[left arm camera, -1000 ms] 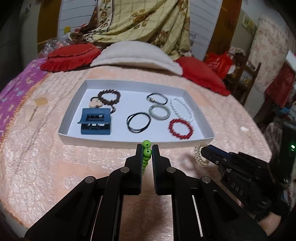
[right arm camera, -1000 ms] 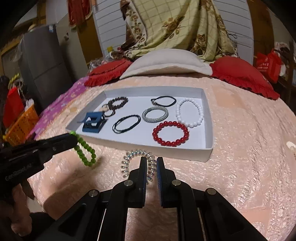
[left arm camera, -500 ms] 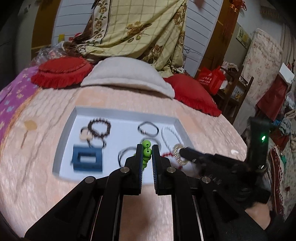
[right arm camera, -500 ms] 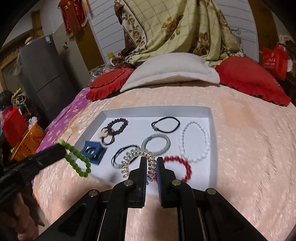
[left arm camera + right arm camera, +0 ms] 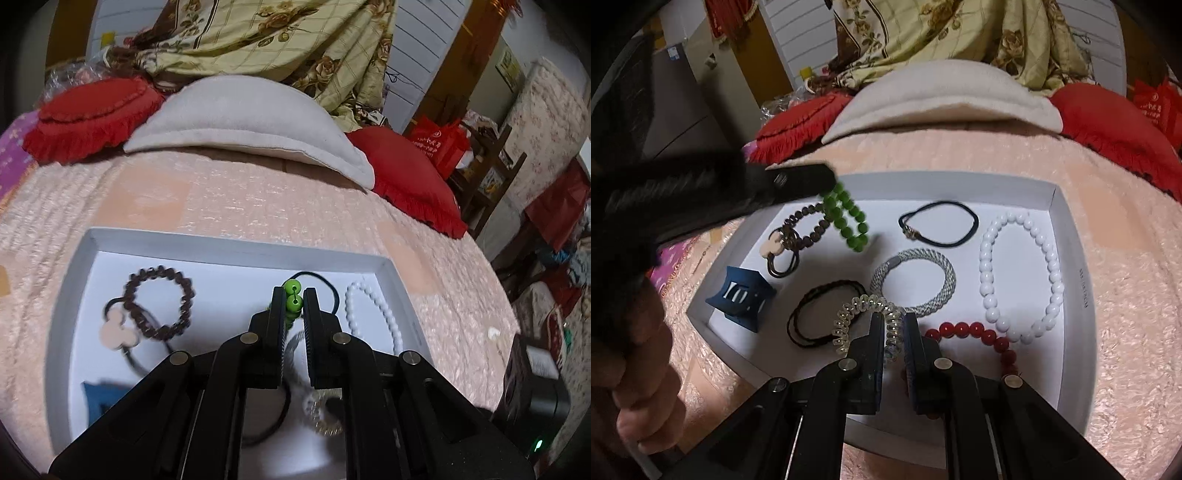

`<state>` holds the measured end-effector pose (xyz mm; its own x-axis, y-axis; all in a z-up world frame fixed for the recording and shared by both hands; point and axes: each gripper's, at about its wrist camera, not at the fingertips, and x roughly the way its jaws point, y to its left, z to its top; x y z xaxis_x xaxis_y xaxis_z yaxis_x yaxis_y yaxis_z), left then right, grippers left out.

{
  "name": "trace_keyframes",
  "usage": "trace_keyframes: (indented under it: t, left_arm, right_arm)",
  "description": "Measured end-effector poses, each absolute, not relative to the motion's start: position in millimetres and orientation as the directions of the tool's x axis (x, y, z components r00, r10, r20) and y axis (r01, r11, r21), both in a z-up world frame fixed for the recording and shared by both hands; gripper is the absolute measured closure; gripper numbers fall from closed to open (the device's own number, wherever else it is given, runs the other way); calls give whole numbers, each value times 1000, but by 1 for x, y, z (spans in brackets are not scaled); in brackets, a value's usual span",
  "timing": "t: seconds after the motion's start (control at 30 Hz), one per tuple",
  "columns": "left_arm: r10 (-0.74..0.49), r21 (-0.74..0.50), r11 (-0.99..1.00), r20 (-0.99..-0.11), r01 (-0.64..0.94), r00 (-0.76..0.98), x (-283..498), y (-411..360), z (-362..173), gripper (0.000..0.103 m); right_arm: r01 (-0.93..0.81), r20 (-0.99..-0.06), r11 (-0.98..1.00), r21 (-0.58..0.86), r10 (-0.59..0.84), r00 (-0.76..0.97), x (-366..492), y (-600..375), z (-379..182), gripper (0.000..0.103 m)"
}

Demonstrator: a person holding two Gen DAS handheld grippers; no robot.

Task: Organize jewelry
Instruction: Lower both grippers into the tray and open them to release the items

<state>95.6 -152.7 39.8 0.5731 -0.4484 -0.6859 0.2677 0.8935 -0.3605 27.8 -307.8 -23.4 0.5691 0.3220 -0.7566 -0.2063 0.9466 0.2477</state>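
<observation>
My left gripper point(image 5: 293, 297) is shut on a green bead bracelet point(image 5: 293, 294), which hangs over the back of the white tray point(image 5: 236, 245); the same green bead bracelet point(image 5: 846, 221) dangles from the left gripper point(image 5: 827, 184) in the right wrist view. My right gripper point(image 5: 893, 328) is shut on a clear spiral hair tie point(image 5: 866, 317), held over the tray's point(image 5: 1075, 295) front part. In the tray lie a white bead bracelet point(image 5: 1019, 273), red bead bracelet point(image 5: 975, 332), grey braided band point(image 5: 916, 280), black hair ties point(image 5: 938, 225), brown bead bracelet point(image 5: 809, 225) and blue hair clip point(image 5: 742, 295).
The tray sits on a pink quilted bedspread point(image 5: 258, 192). Behind it lie a white pillow point(image 5: 240, 114) and red cushions point(image 5: 406, 177). A hand point(image 5: 639, 369) holds the left gripper at the left edge. Furniture and bags crowd the right side point(image 5: 535, 184).
Both grippers moved forward from the bedspread in front of the tray to over the tray, carrying the green bracelet and the spiral tie. The left gripper travelled farther toward the tray's back.
</observation>
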Motion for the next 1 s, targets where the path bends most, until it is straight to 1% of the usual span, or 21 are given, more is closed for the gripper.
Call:
trace_keyframes:
  t: [0.03, 0.1, 0.2, 0.43, 0.63, 0.67, 0.77, 0.87, 0.97, 1.0]
  left_arm:
    - [-447, -368, 894, -695, 255, 563, 101, -152, 33, 95]
    - [-405, -352, 913, -737, 204, 541, 110, -148, 18, 96]
    - [-382, -348, 923, -766, 167, 517, 110, -138, 4, 96]
    - [-326, -303, 944, -794, 130, 513, 101, -125, -7, 96]
    - [-339, -316, 939, -786, 135, 517, 96, -120, -6, 93]
    - [-351, -329, 934, -780, 137, 518, 93, -119, -5, 91]
    - [-358, -338, 931, -772, 138, 525, 88, -116, -3, 81]
    - [-360, -338, 930, -763, 144, 537, 80, -115, 0, 78]
    - [-355, -336, 932, -762, 137, 542, 77, -113, 1, 68]
    - [-354, -338, 932, -760, 134, 545, 76, -111, 3, 66]
  right_arm:
    - [-198, -762, 948, 247, 317, 565, 29, -309, -25, 94]
    - [-187, -773, 950, 251, 312, 552, 32, -310, -31, 94]
    - [-185, -775, 951, 250, 310, 550, 35, -309, -32, 94]
    - [-182, -772, 948, 260, 317, 551, 42, -310, -33, 94]
    - [-197, -767, 942, 271, 335, 547, 46, -309, -33, 93]
    - [-200, -767, 941, 275, 340, 544, 46, -309, -33, 93]
    - [-212, -771, 935, 283, 354, 530, 46, -308, -32, 93]
    - [-231, -777, 934, 272, 355, 520, 43, -305, -32, 93]
    - [-243, -783, 933, 266, 356, 510, 38, -304, -32, 93]
    - [-245, -785, 933, 264, 356, 507, 37, -304, -32, 93]
